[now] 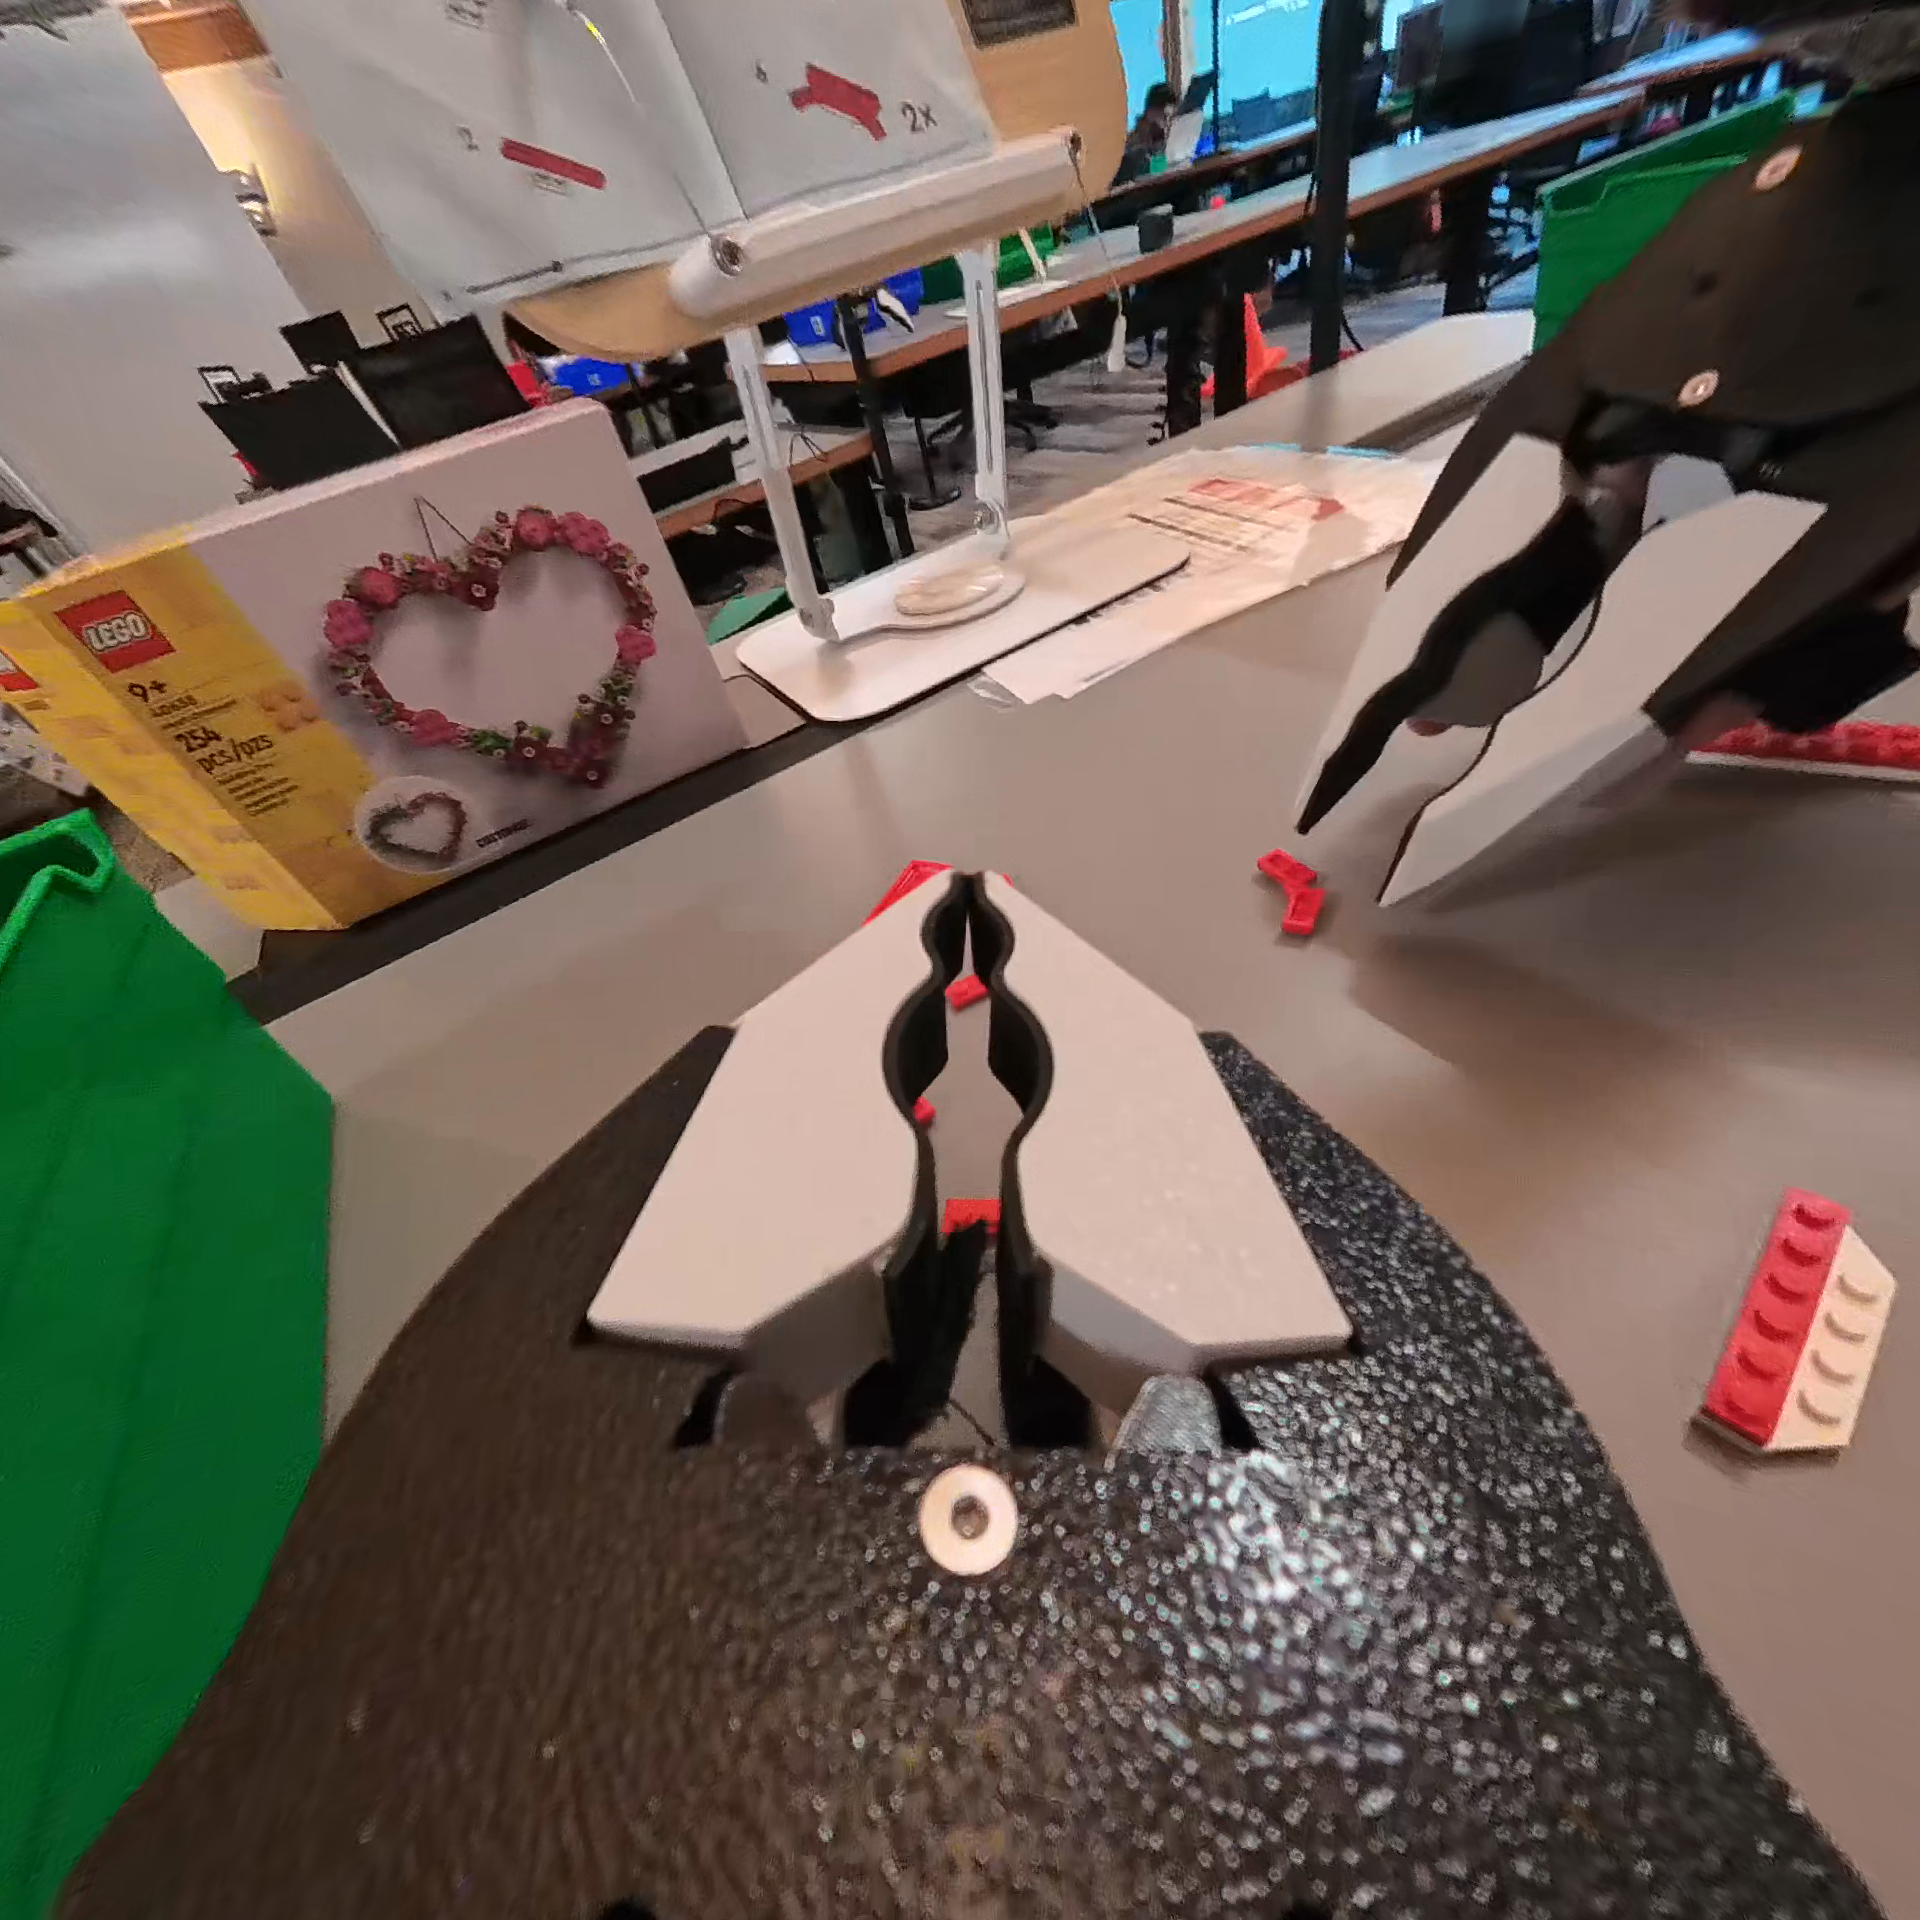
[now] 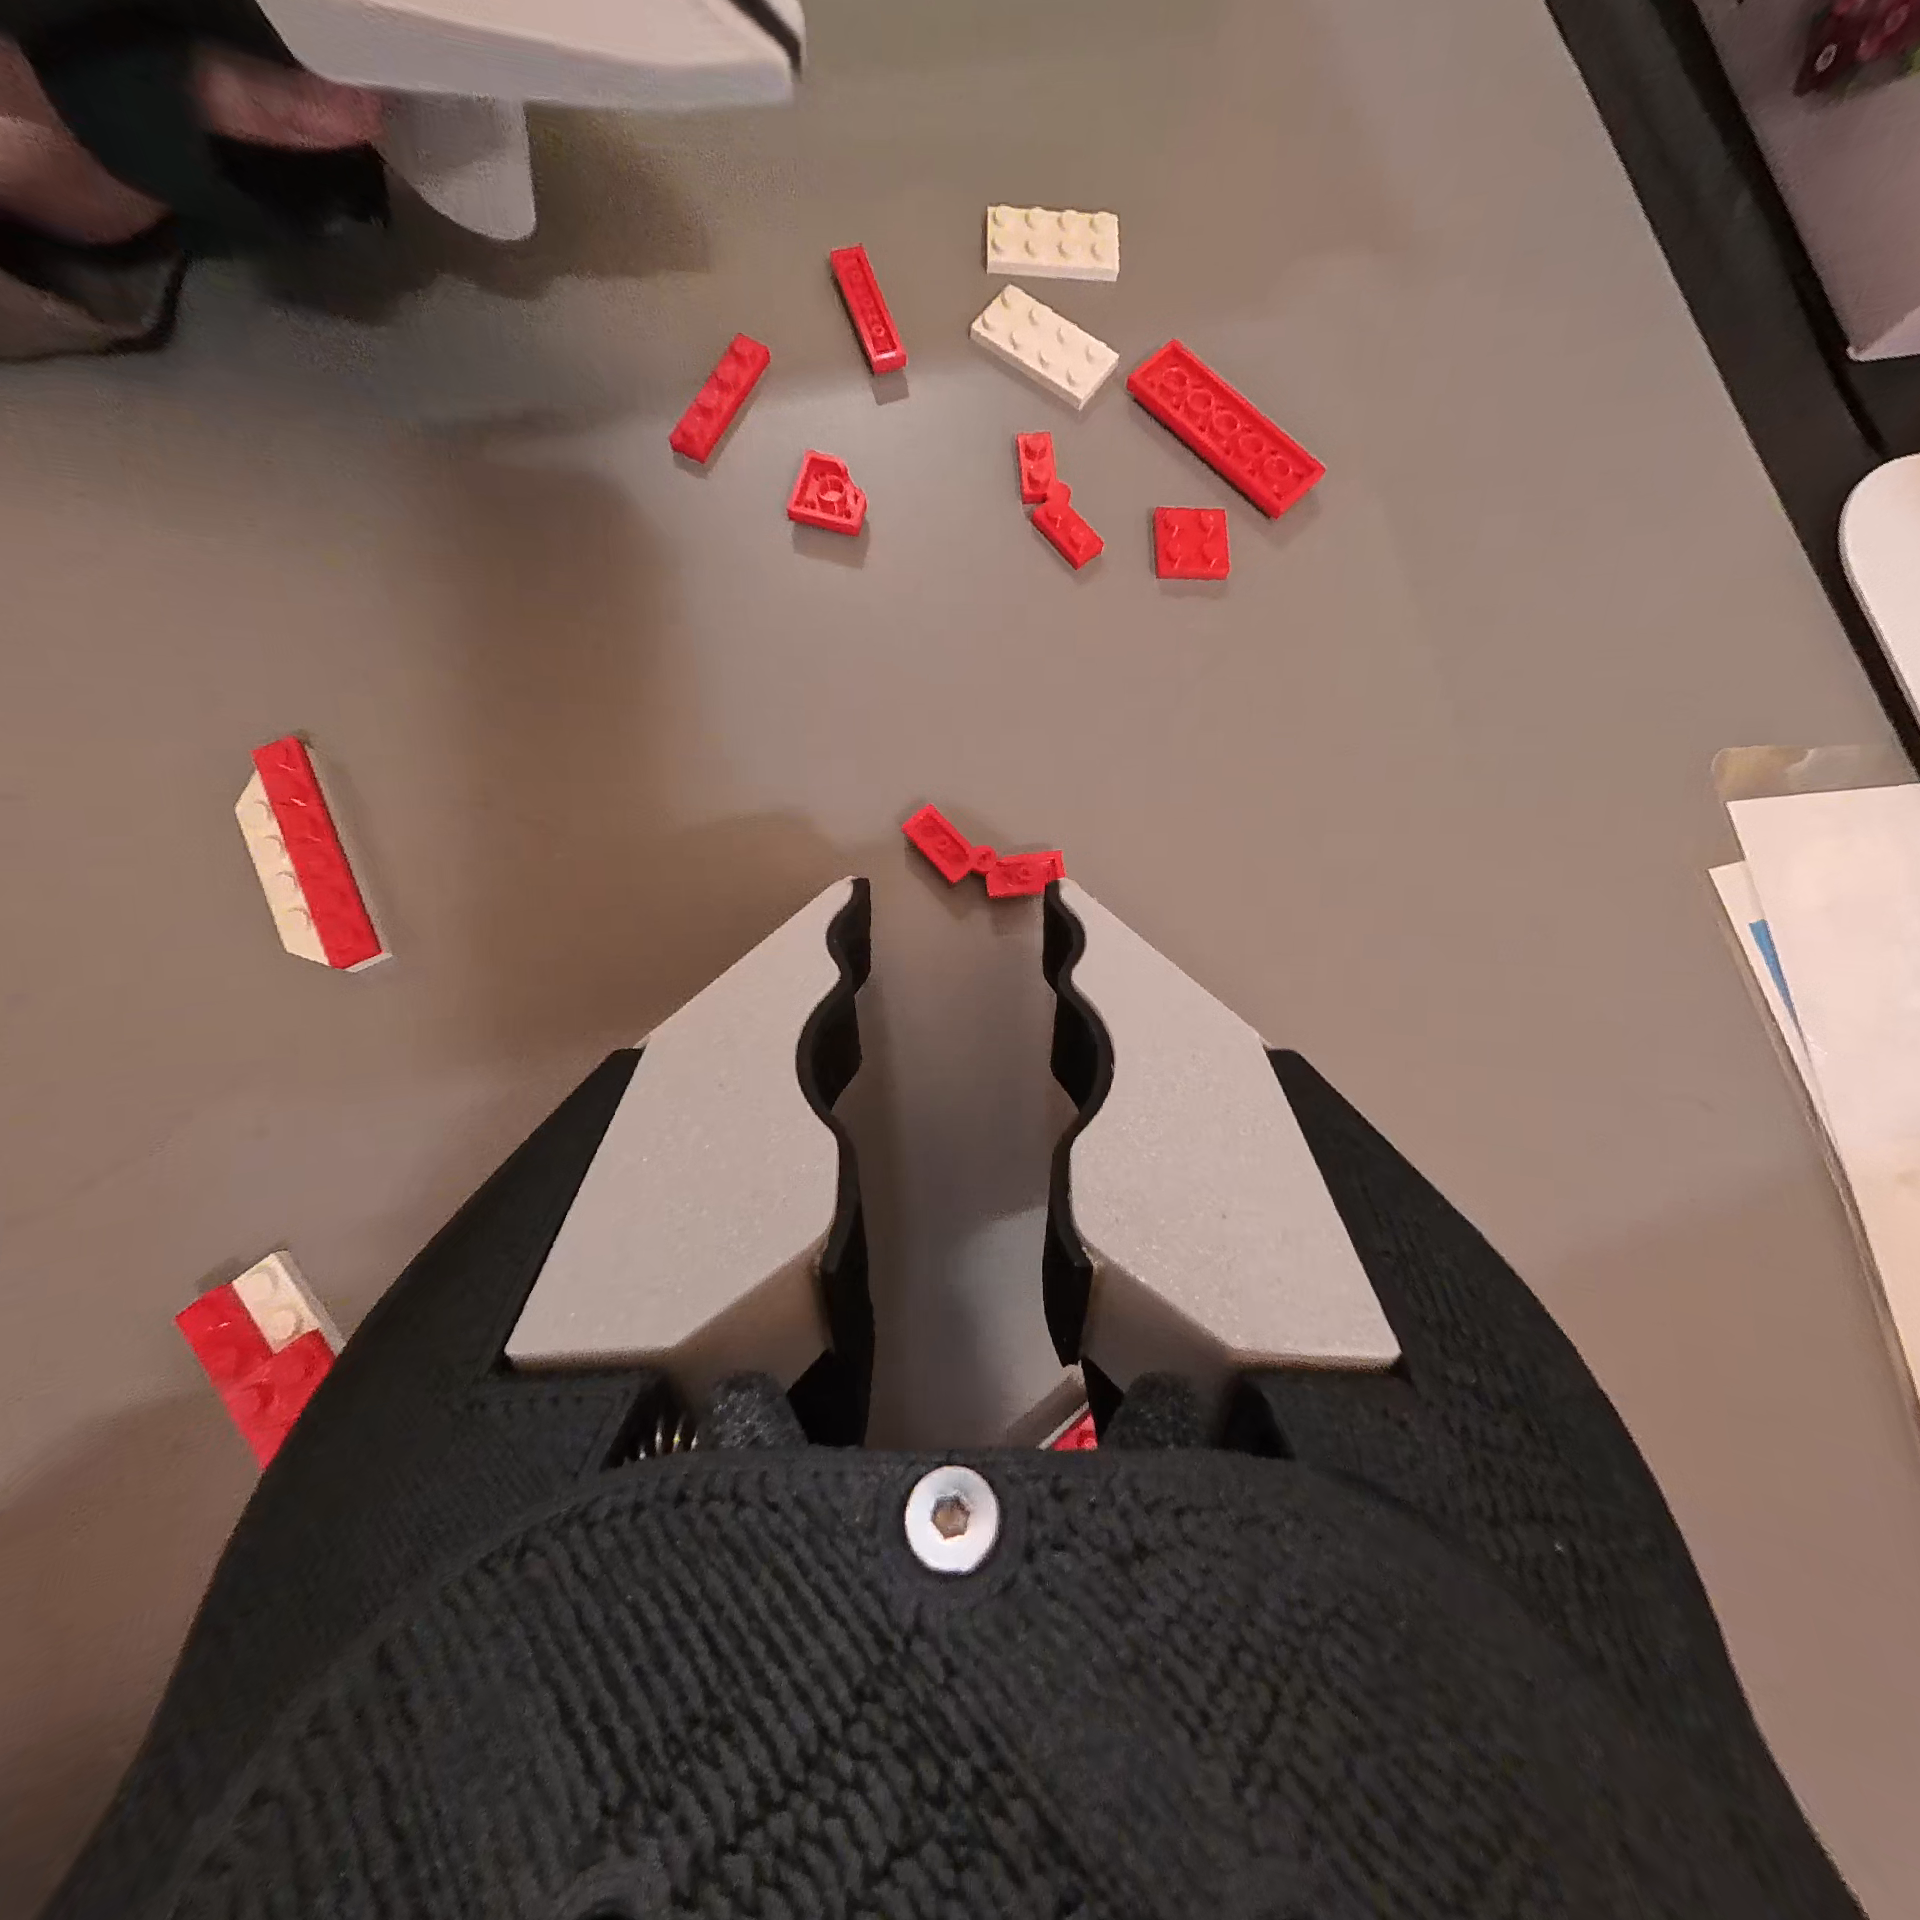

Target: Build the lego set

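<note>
My left gripper (image 1: pixel 971 883) is shut, with nothing showing between its tips. It hangs above the grey table (image 1: pixel 1143 831) over a few small red pieces (image 1: pixel 966 992). It also shows blurred at the top left of the right wrist view (image 2: pixel 784 47). My right gripper (image 2: pixel 956 894) is open and low over the table. A small bent red hinge piece (image 2: pixel 982 857) lies just ahead of its tips, near the right fingertip (image 2: pixel 1055 899). The left wrist view shows that gripper (image 1: pixel 1351 862) beside the same piece (image 1: pixel 1291 891). A red and white built section (image 2: pixel 312 852) lies to the left.
Loose red plates (image 2: pixel 1226 426) and white bricks (image 2: pixel 1044 343) lie farther ahead. Another red and white section (image 2: pixel 255 1340) sits near left. The set's box (image 1: pixel 395 665), a green bin (image 1: pixel 135 1247), the booklet stand (image 1: pixel 935 634) and papers (image 2: pixel 1829 987) border the table.
</note>
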`<state>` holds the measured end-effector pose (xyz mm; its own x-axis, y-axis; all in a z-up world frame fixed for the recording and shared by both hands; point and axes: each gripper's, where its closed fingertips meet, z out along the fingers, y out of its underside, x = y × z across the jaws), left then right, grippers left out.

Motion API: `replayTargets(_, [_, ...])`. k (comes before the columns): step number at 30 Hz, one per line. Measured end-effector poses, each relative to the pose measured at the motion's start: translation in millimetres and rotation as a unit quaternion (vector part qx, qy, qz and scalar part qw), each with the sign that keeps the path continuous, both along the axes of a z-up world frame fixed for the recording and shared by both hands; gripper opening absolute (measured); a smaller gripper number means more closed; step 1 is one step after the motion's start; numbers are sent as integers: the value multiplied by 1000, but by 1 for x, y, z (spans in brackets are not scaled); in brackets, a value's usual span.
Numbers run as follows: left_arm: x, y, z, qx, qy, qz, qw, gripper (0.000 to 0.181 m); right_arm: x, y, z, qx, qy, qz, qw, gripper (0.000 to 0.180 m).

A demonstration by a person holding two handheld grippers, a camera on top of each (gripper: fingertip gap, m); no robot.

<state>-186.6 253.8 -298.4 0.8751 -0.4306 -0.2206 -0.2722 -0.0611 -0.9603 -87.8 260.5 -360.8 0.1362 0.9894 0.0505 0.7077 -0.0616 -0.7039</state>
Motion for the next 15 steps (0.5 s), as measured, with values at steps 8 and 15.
replayTargets(8, [5, -2, 0, 0, -6, -14, 1000, 0, -4, 4, -5, -19, 6, -18, 1000, 39])
replayTargets(15, [7, -3, 0, 2, -3, -20, 1000, 0, -4, 5, -10, -29, 0, -26, 999, 42])
